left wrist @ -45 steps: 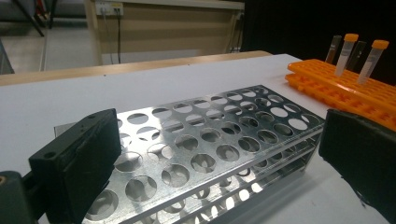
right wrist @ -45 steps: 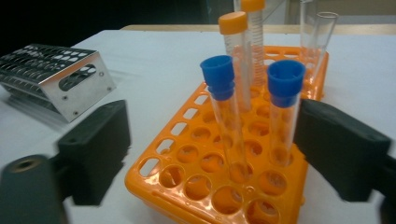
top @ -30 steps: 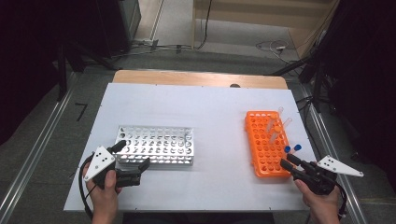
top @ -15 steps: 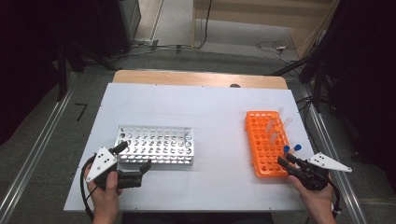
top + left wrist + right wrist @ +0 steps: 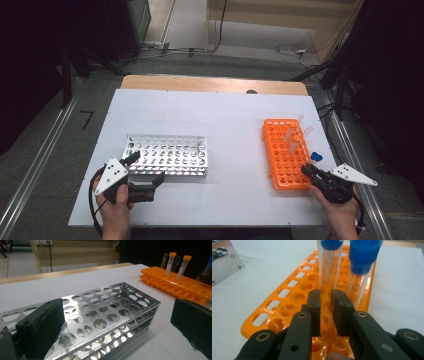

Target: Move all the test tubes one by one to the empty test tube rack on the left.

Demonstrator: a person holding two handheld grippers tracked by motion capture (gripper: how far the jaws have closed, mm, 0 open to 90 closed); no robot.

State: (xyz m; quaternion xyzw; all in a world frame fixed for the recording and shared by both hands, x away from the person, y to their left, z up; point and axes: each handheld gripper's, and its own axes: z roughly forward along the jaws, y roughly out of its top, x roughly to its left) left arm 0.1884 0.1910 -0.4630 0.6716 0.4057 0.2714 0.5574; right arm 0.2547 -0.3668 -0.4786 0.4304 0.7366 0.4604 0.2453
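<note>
Orange plastic rack (image 5: 284,152) stands on the right part of the white table (image 5: 225,125), its long side running away from the person. The right gripper (image 5: 325,312) is at the rack's near end, and its two black jaws have just been closing; they now clench a clear tube with a blue cap (image 5: 329,270) that stands upright in one of the rack's near holes. In the right gripper view the tube's wall sits squeezed between the pads, low on its body, with the cap well above the jaws. A second blue-capped tube (image 5: 362,267) stands just beside it, toward the rack's edge, outside the jaws and leaning a little. In the high view the right gripper (image 5: 320,179) reaches in from the table's near right corner, and the blue caps show just beyond it, at the rack's right edge.

Further along the rack, two tubes with orange caps (image 5: 177,263) stand near its far end.

The left gripper (image 5: 145,172) rests at the near left corner of the metal rack (image 5: 167,155), a silver perforated stand on the left part of the table, well apart from the orange one. Its jaws are spread wide: in the left gripper view one pad lies over the rack's corner holes and the other hangs off its long side above the table, gripping nothing
</note>
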